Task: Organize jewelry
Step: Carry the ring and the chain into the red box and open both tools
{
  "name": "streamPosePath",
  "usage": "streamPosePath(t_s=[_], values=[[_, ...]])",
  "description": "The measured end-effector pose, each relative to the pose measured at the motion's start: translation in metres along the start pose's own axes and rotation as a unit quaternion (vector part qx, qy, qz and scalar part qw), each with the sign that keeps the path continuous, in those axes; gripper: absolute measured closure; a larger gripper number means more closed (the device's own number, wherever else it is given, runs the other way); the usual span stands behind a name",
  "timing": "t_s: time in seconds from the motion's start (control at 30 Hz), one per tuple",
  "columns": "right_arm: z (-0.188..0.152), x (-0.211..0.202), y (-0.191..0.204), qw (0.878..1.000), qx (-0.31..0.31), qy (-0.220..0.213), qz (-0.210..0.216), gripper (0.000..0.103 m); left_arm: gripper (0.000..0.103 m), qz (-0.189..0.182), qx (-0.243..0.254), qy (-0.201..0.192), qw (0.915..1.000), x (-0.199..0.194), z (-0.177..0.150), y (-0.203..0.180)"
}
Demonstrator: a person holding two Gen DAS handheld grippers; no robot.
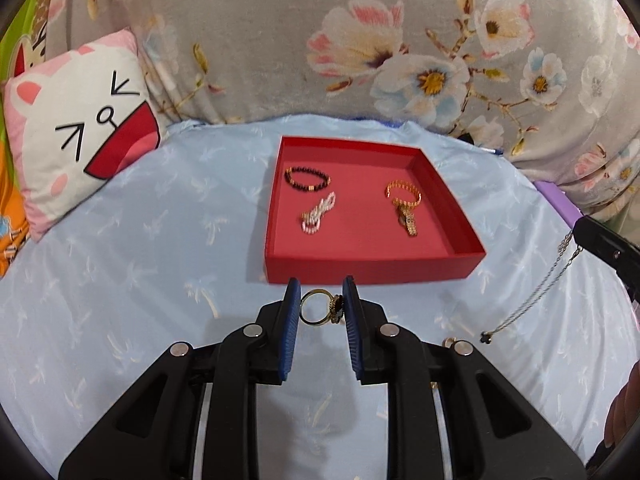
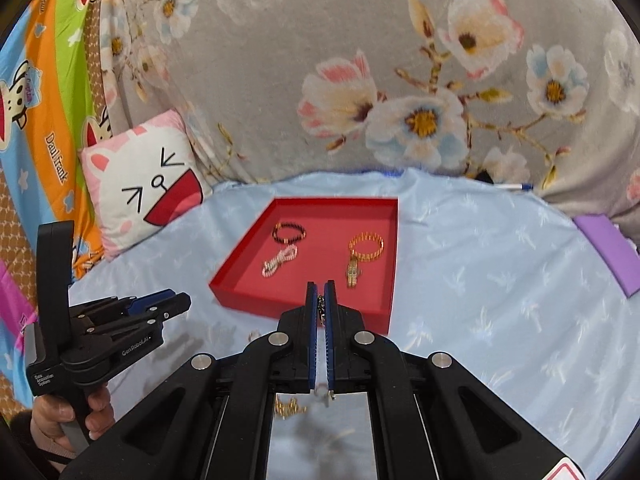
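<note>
Left gripper (image 1: 320, 300) fingers pinch a ring (image 1: 320, 307). Only the left view shows the chain (image 1: 548, 280) hanging from the right gripper (image 2: 321, 300), at 3 o'clock; its fingers clamp it. Tray (image 1: 372, 268) at 12.

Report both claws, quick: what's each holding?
Left claw: shut on the gold ring.
Right claw: shut on the silver chain necklace, which hangs below it.

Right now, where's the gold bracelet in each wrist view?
Left wrist view: gold bracelet lies in the right half of the red tray, above centre of the picture.
Right wrist view: gold bracelet lies near the tray's right wall, centre of the picture.
Shared landmark: black bead bracelet in the tray's far left part.
</note>
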State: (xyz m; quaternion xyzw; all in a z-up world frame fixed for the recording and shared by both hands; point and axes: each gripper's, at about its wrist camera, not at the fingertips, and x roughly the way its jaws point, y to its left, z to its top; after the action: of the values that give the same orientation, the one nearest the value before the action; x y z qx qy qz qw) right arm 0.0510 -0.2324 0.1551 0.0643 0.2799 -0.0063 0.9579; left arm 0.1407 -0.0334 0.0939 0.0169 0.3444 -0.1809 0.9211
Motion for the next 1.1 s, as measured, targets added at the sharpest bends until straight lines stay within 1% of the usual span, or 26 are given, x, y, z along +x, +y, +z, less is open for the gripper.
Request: streamPosePath(t_s=[0.17, 0.33, 0.43, 0.53, 0.73, 1.03, 1.1], values=[[0.037, 0.000, 0.002, 1.000, -0.006, -0.026, -0.003, 0.100, 0.082, -0.001, 0.006, -0.022, 0.9997, -0.007, 0.037, 0.001], [0.071, 0.009, -0.002, 0.999, -0.002, -0.040, -0.005, 0.100, 0.082, 0.011, 0.011, -0.041, 0.9991, -0.005, 0.070, 0.000], [0.087, 0.022, -0.009, 0.999, 0.009, -0.043, -0.004, 0.100, 0.082, 0.010, 0.009, -0.042, 0.9990, 0.003, 0.085, 0.001], [0.094, 0.038, -0.014, 0.999, 0.015, -0.037, -0.009, 0.100, 0.082, 0.014, 0.004, -0.036, 0.9992, 0.017, 0.095, -0.002], [0.084, 0.076, -0.019, 1.000, 0.015, -0.008, -0.022, 0.100, 0.082, 0.015, -0.006, -0.008, 0.9998, 0.058, 0.098, -0.006], [0.058, 0.120, -0.032, 0.999, 0.033, 0.034, -0.025, 0.100, 0.082, 0.016, -0.024, 0.050, 0.9983, 0.114, 0.078, 0.007], [0.052, 0.129, -0.032, 0.998, 0.032, 0.042, -0.027, 0.100, 0.082, 0.012, -0.028, 0.063, 0.9976, 0.125, 0.074, 0.010]])
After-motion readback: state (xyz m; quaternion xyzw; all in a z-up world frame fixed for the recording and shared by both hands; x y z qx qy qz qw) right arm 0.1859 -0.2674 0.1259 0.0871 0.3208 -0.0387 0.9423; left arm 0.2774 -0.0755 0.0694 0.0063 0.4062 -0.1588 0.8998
